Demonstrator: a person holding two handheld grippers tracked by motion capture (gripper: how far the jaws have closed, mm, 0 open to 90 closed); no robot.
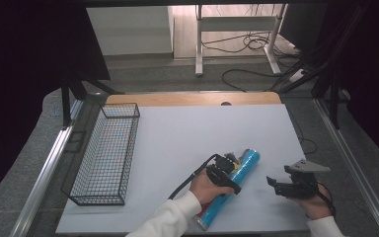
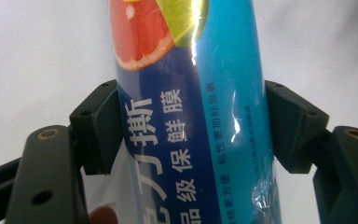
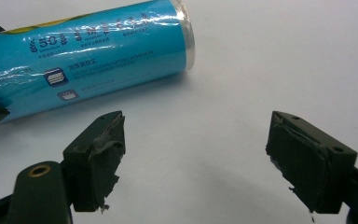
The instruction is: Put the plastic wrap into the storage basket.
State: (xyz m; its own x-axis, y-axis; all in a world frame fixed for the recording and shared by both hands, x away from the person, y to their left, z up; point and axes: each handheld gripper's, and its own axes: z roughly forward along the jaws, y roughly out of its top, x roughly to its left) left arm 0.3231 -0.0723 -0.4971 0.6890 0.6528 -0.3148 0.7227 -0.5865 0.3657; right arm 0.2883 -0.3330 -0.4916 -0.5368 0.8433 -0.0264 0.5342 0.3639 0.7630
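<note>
One blue roll (image 1: 237, 173) pinched by left gripper (image 2: 193, 130) at table centre; right gripper (image 1: 278, 183), at three o'clock, jaws spread, empty; glossy wrap may slip on lifting.

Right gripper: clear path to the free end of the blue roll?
Probably yes. The right gripper stands open over bare table, and the blue roll's capped end lies just ahead, unobstructed. The left gripper clamps the roll farther along.
</note>
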